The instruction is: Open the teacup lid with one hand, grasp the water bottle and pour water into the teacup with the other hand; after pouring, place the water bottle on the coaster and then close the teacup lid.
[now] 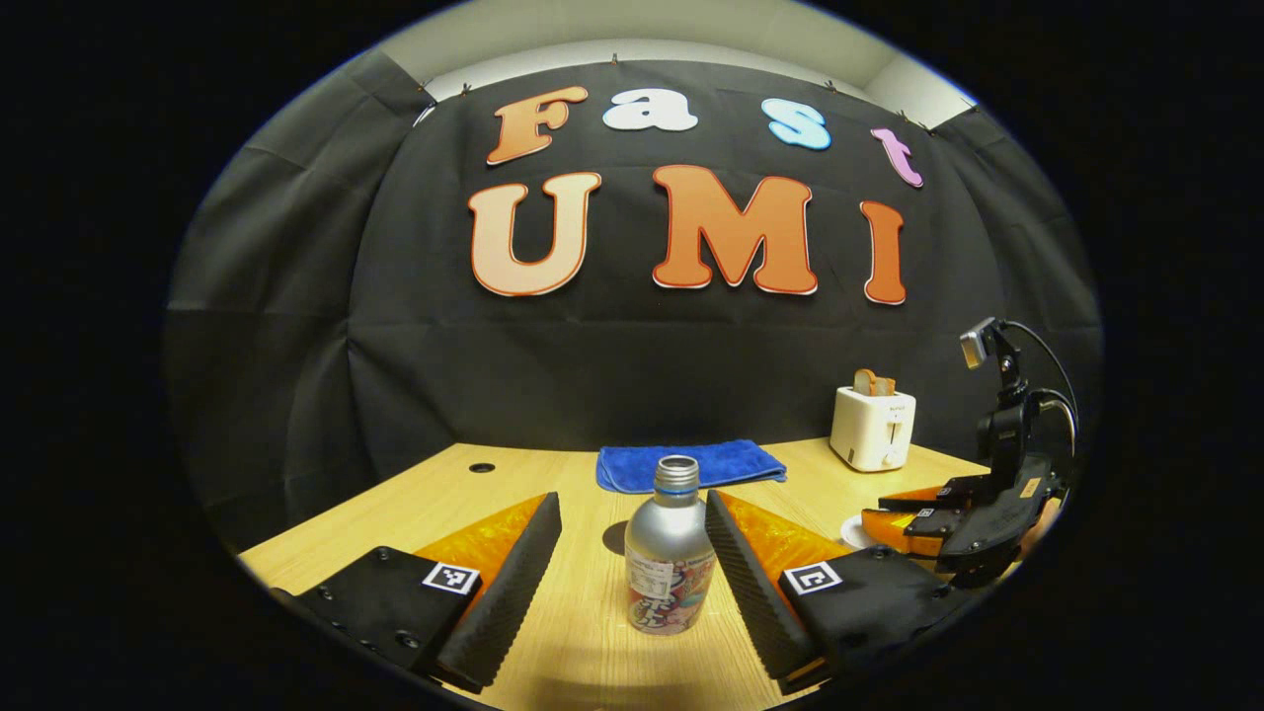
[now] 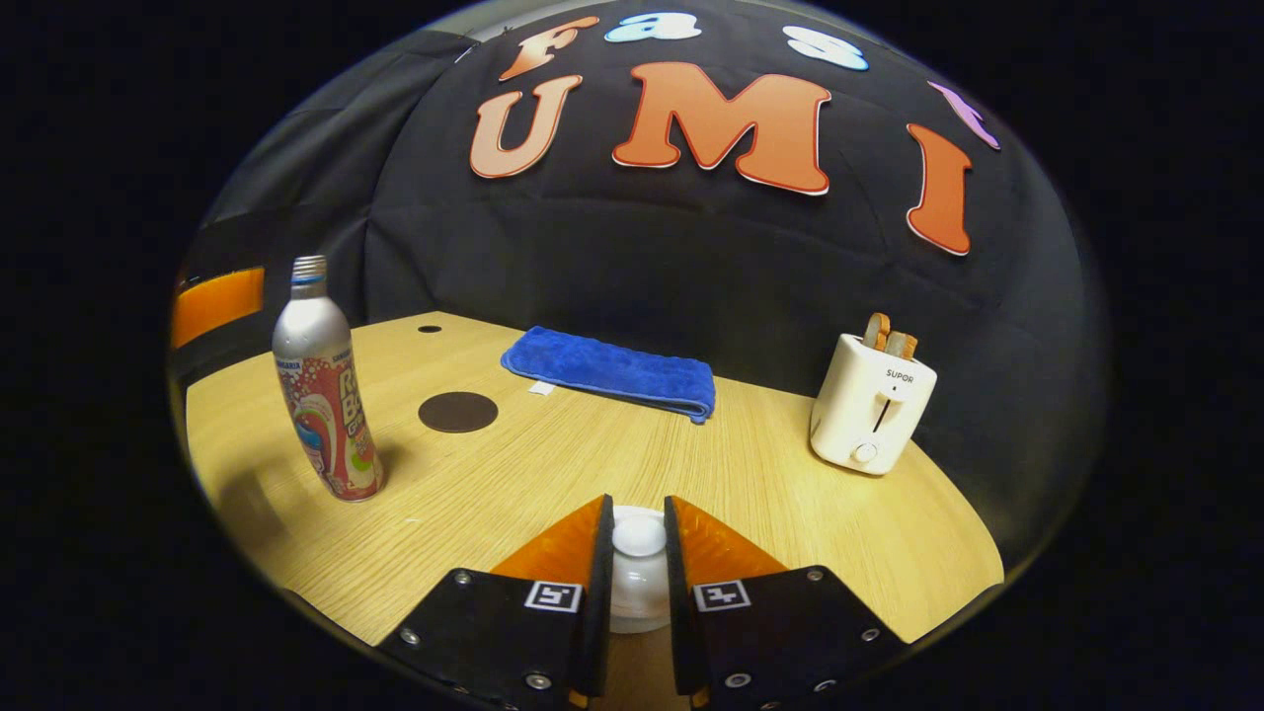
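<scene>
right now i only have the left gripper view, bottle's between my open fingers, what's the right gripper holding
observer: the right gripper has both fingers pressed on the white knob of the teacup lid; i can't tell if the lid has lifted.
operator: ok where's the coaster, can't find it here
observer: the coaster is a dark round disc lying flat on the table, between the water bottle and the blue towel, touching neither.
operator: anything sitting on it
observer: no, its top is bare.
</scene>
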Action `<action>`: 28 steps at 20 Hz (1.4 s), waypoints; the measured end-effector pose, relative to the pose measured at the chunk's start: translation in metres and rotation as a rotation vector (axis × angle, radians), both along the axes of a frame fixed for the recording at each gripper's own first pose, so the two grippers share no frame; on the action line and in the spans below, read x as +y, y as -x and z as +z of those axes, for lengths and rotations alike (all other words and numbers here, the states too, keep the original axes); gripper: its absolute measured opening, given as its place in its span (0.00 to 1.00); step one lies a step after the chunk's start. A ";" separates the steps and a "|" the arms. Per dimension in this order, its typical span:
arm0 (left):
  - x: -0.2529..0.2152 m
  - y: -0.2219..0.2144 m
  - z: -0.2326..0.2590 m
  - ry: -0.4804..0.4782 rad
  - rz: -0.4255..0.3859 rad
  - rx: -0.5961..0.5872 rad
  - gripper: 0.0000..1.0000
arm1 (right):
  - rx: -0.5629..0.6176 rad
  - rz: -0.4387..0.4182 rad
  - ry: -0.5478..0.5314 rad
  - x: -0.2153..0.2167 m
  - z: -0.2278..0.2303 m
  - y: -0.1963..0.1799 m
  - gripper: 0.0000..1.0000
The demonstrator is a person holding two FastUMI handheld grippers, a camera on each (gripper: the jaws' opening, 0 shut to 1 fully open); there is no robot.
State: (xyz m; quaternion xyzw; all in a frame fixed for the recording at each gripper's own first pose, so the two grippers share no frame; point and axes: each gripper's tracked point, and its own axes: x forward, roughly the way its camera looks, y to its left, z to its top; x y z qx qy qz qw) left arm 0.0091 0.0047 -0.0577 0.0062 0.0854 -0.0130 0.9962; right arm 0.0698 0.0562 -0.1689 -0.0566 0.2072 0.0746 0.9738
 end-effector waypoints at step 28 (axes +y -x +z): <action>-0.025 -0.038 -0.106 -0.027 -0.050 0.283 0.84 | -0.142 -0.089 -0.143 -0.062 0.077 0.023 0.18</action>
